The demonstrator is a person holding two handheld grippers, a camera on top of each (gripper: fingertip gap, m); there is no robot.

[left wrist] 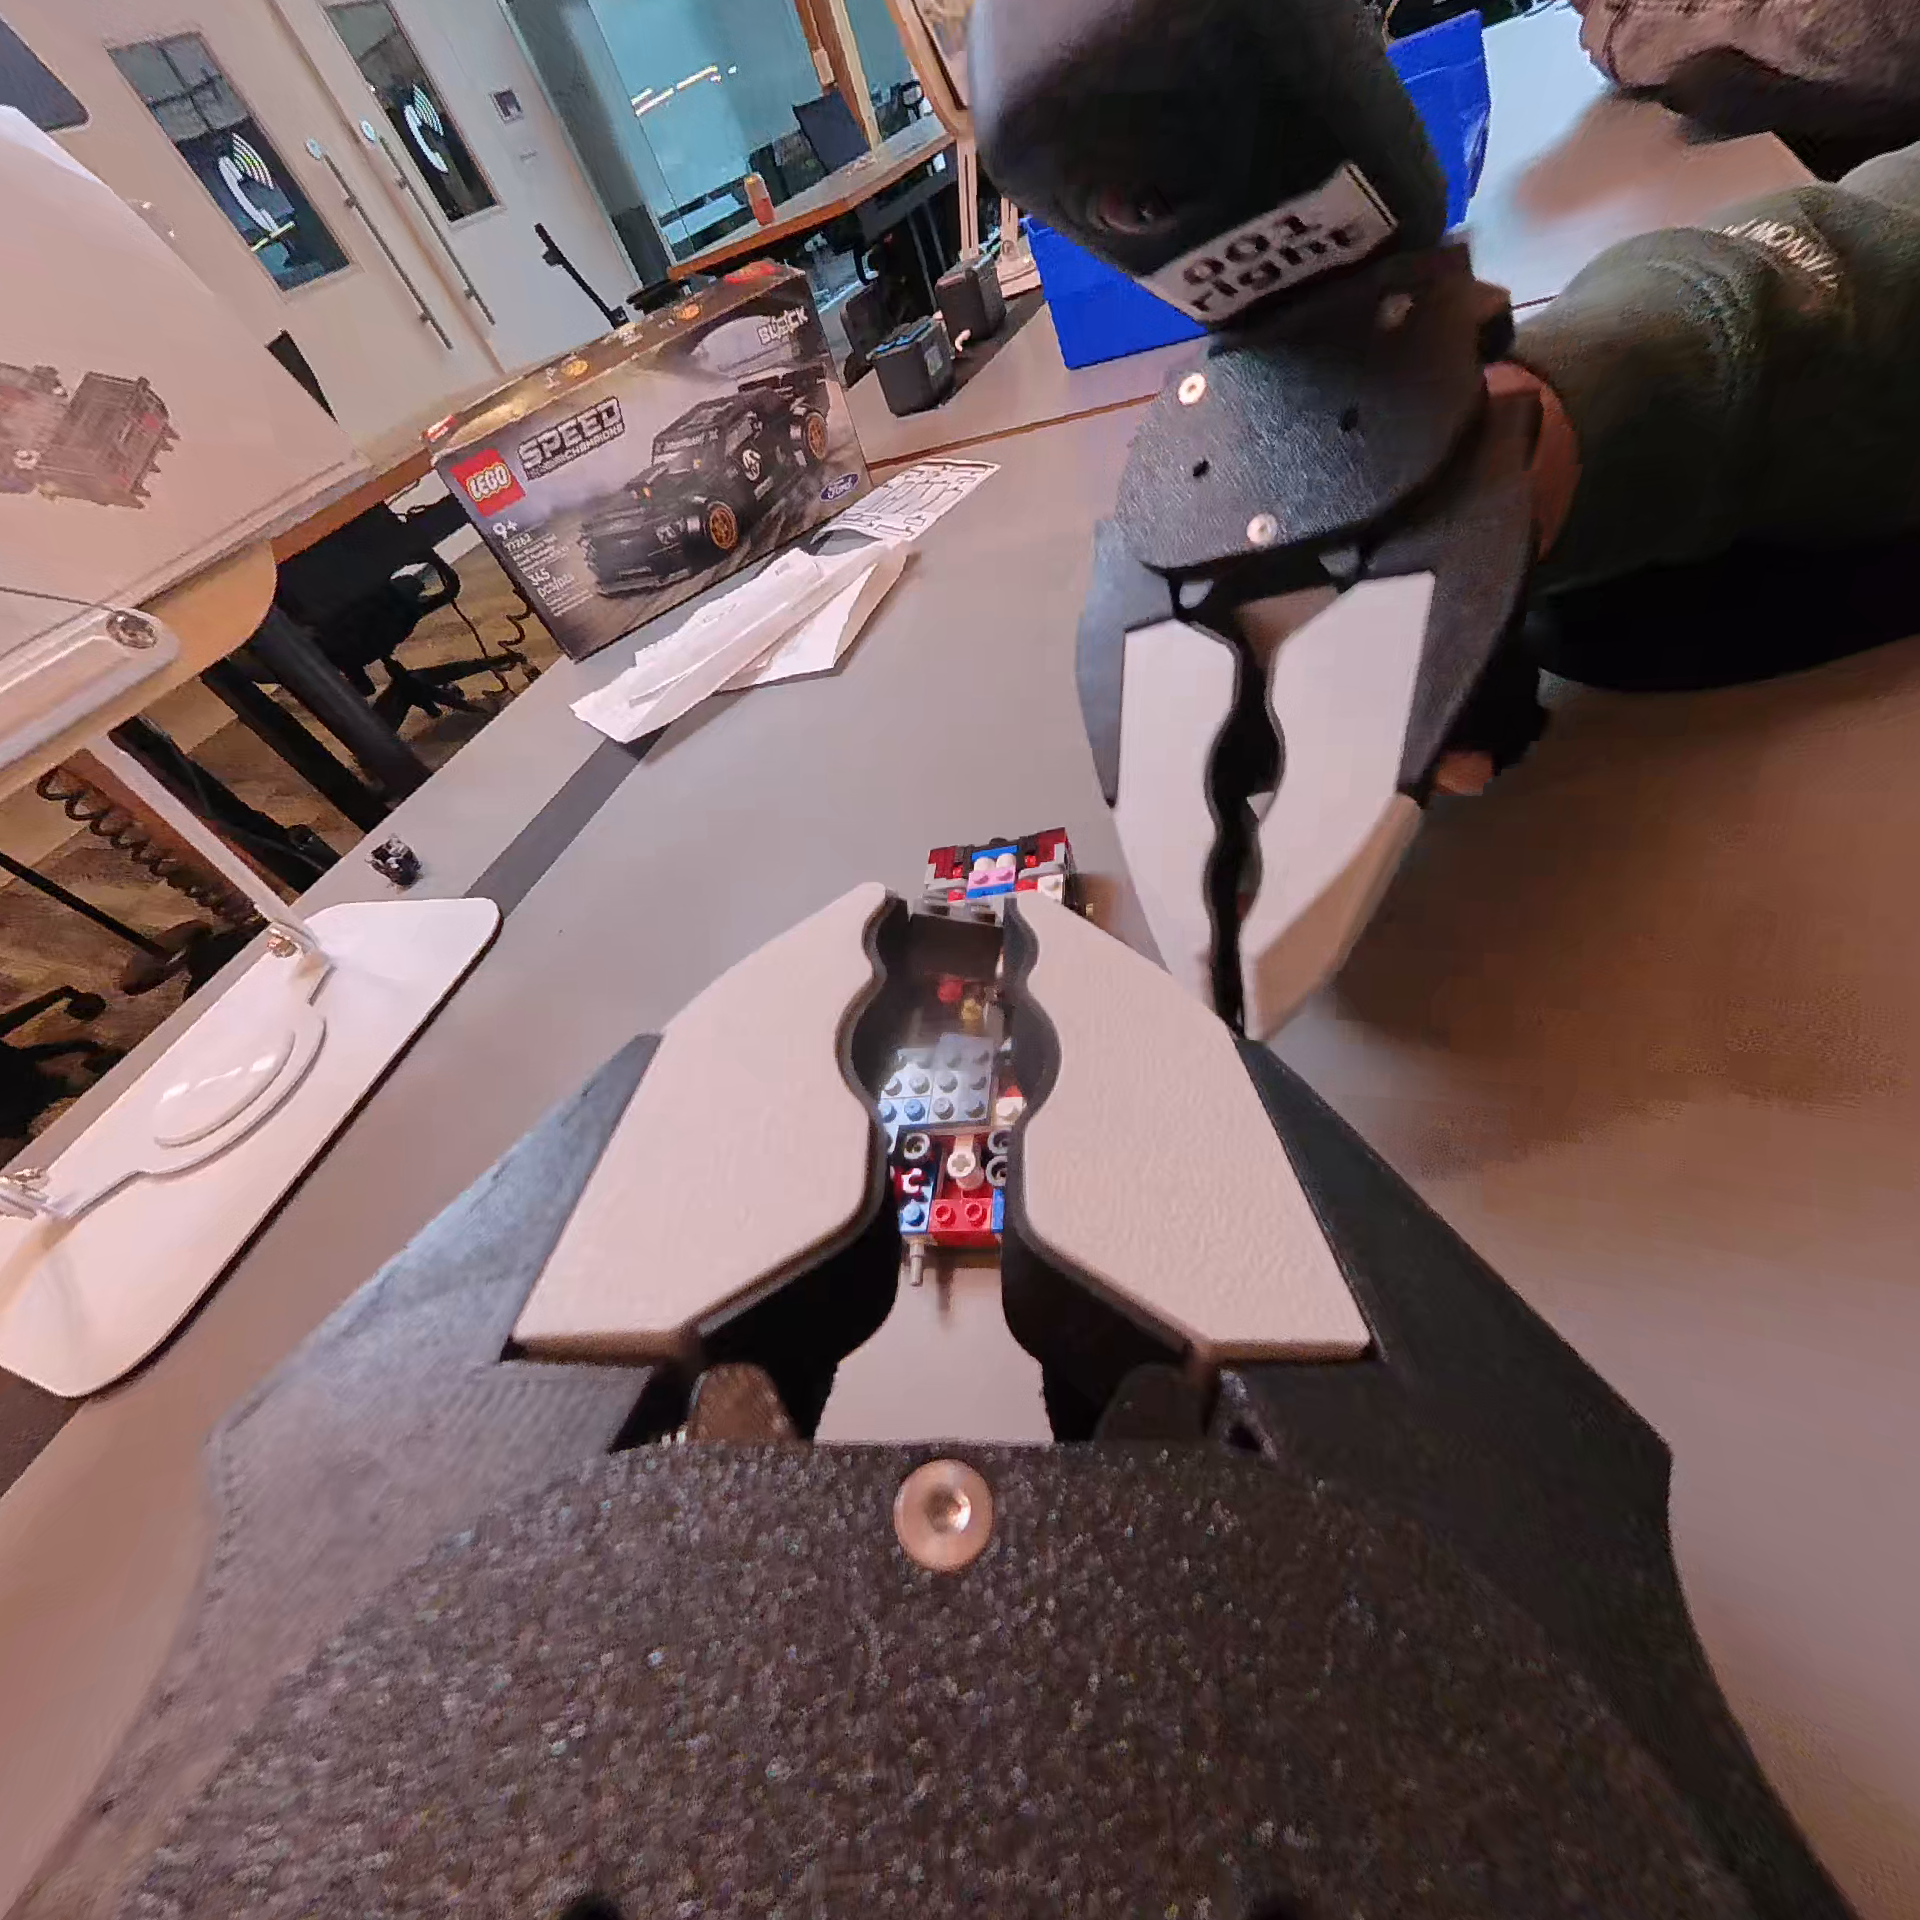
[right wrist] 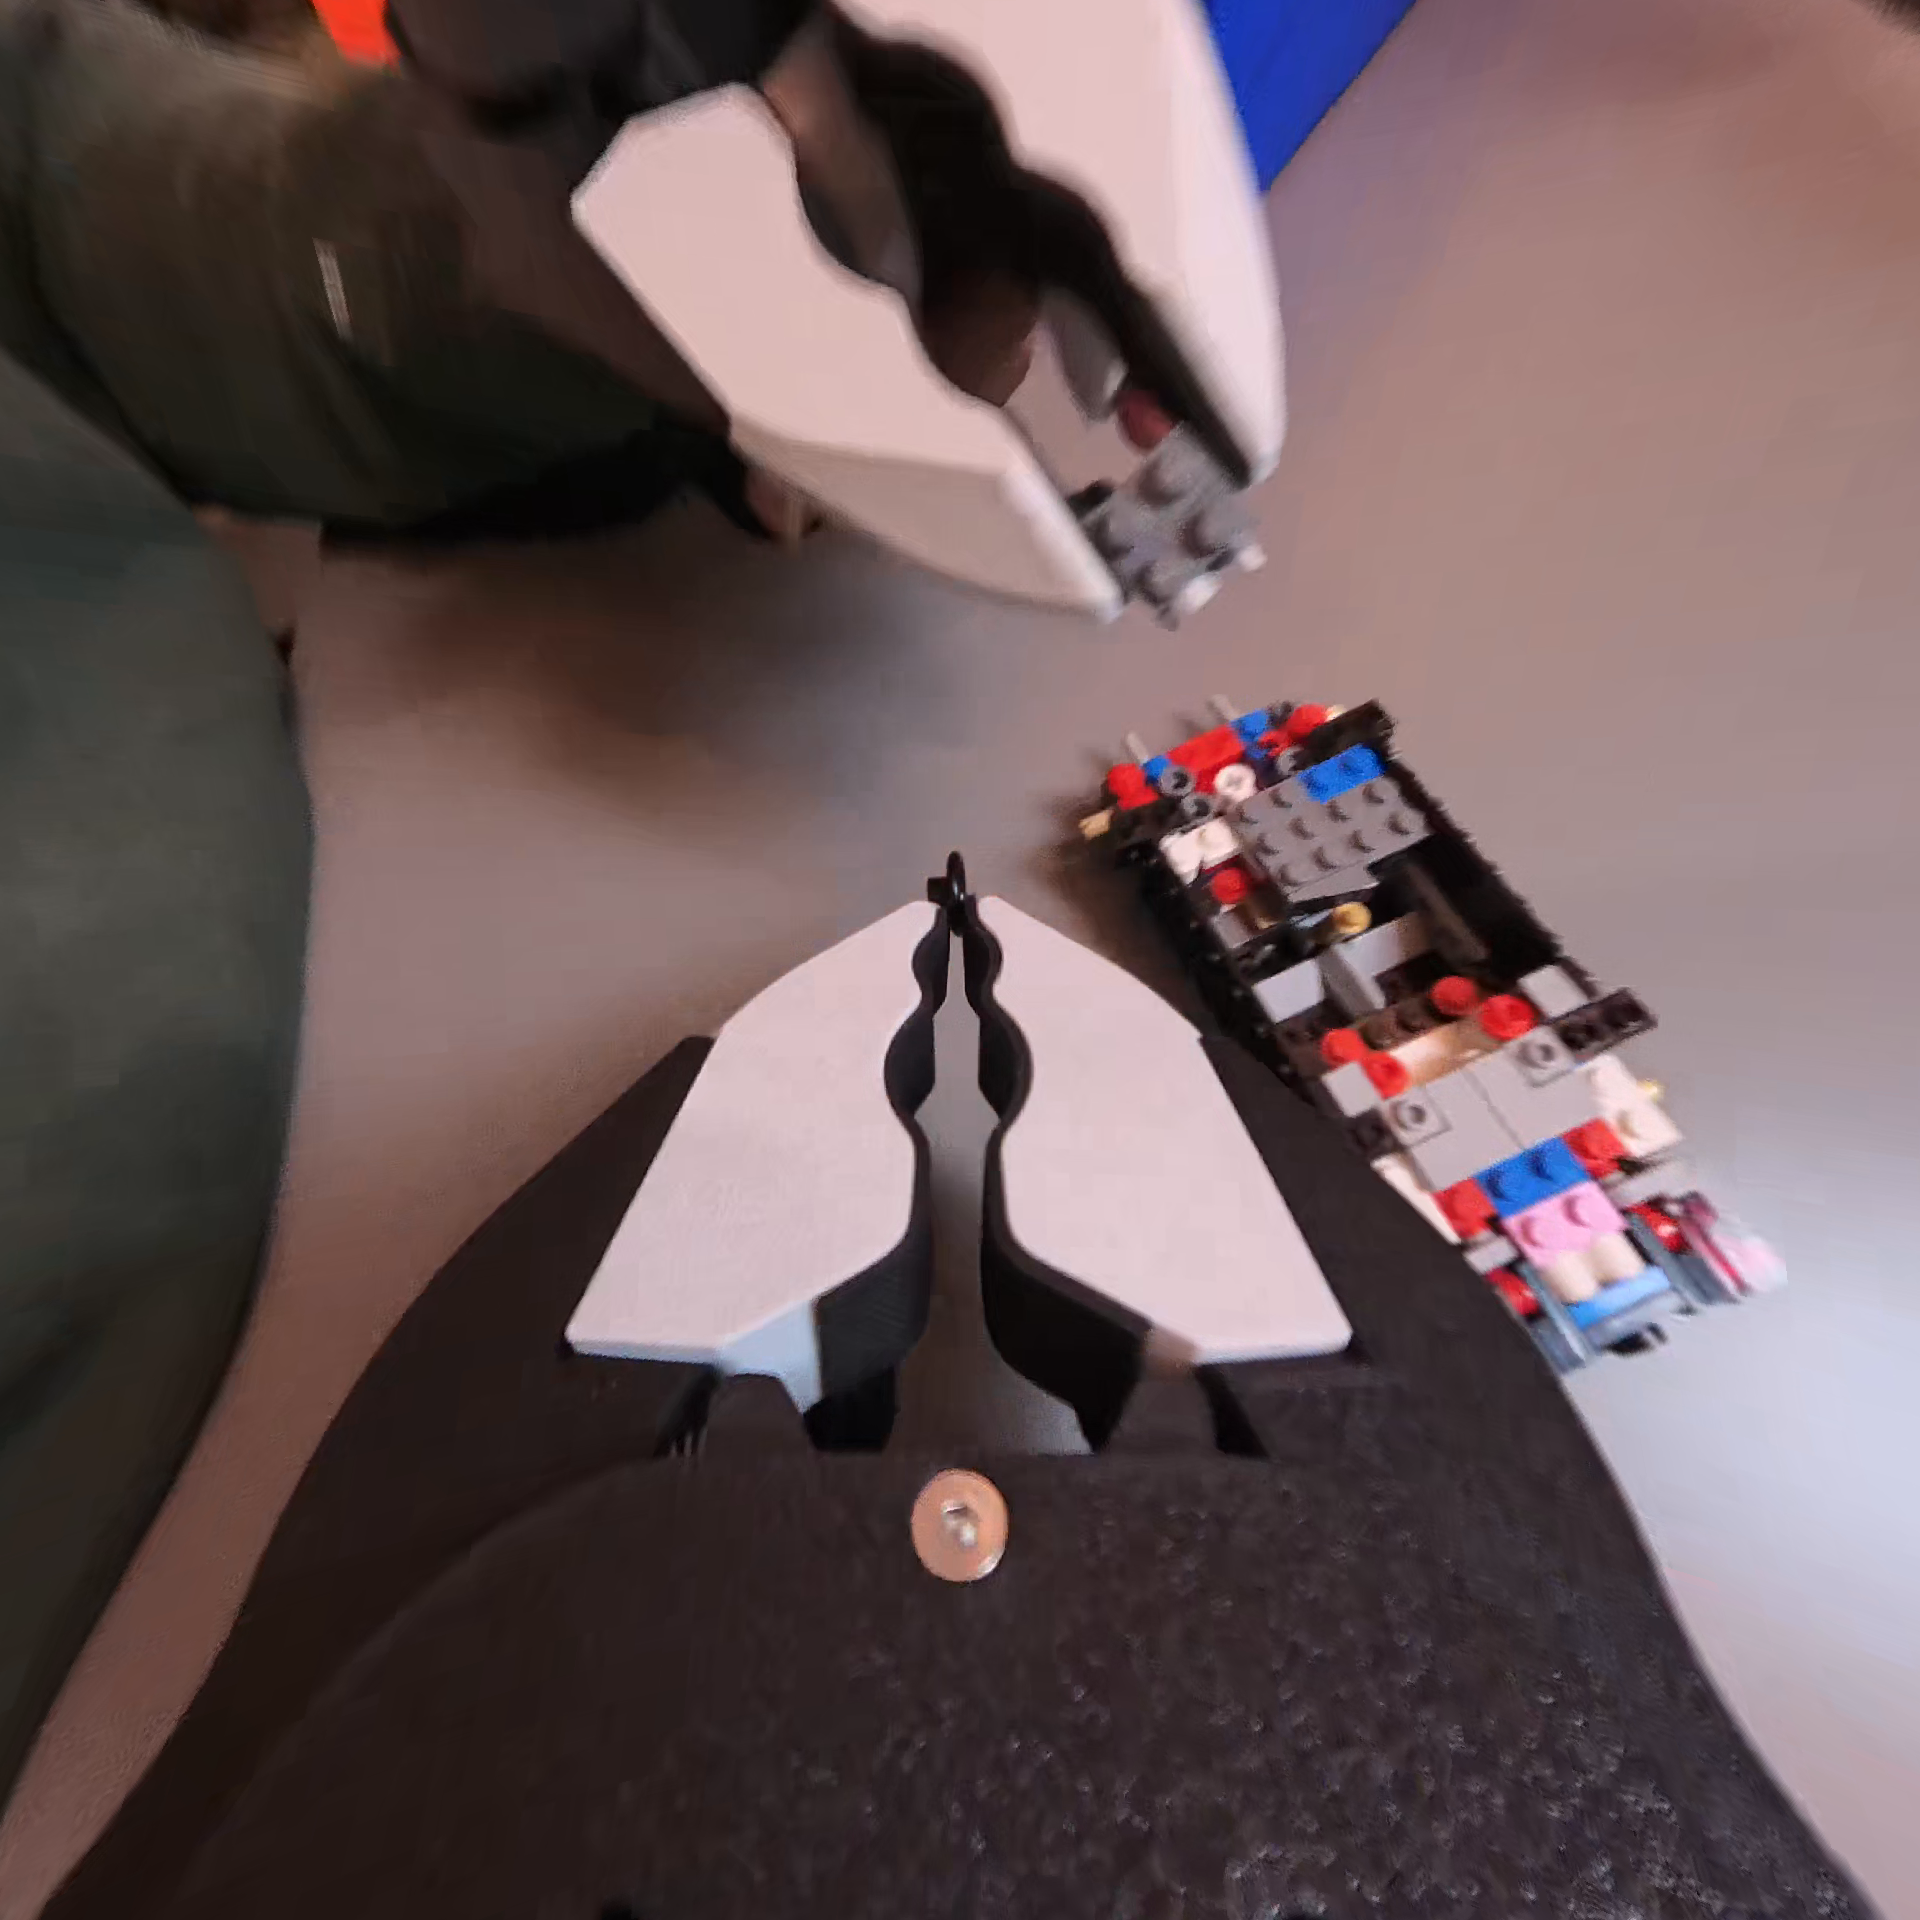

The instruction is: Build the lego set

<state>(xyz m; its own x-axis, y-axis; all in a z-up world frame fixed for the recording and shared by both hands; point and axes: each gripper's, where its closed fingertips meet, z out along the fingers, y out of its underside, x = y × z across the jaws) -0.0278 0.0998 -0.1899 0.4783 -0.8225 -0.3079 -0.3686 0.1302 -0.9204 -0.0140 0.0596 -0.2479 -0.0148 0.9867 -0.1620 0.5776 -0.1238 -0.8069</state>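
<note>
Your left gripper is clamped on a small grey studded plate, seen in the right wrist view at 1 o'clock, raised above the table. The half-built car chassis lies flat on the table, its long axis running from 12 o'clock down toward 4 o'clock in that view, pink-and-blue end nearest the camera. Your right gripper has its fingers pinched on a tiny black ring piece, just left of the chassis. Bare table lies to the right of the chassis; your sleeve crowds the 10 o'clock side.
</note>
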